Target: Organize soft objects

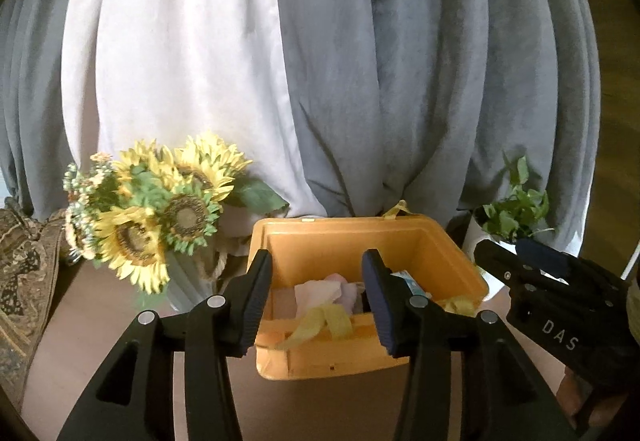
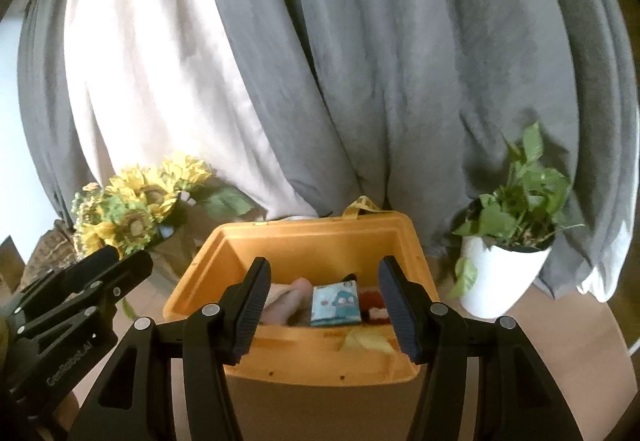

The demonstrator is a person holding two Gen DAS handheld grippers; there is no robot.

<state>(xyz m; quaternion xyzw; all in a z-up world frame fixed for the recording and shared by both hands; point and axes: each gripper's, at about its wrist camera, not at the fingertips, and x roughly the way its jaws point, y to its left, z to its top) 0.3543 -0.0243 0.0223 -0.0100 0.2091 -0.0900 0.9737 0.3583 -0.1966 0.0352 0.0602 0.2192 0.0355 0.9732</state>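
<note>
Both your claws, left [image 1: 316, 295] and right [image 2: 324, 305], gape wide and empty. One orange bin [image 2: 304, 241] sits just ahead, holding one blue pouch [image 2: 335, 303], one pink cloth [image 1: 320, 291], two yellow ribbons [image 1: 320, 323].

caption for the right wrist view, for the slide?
Open right tongs hover empty over the orange bin of soft items; potted plant at right.

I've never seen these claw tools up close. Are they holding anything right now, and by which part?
Nothing is held. The left gripper and the right gripper both stand open and empty in front of the orange box of soft things.
</note>
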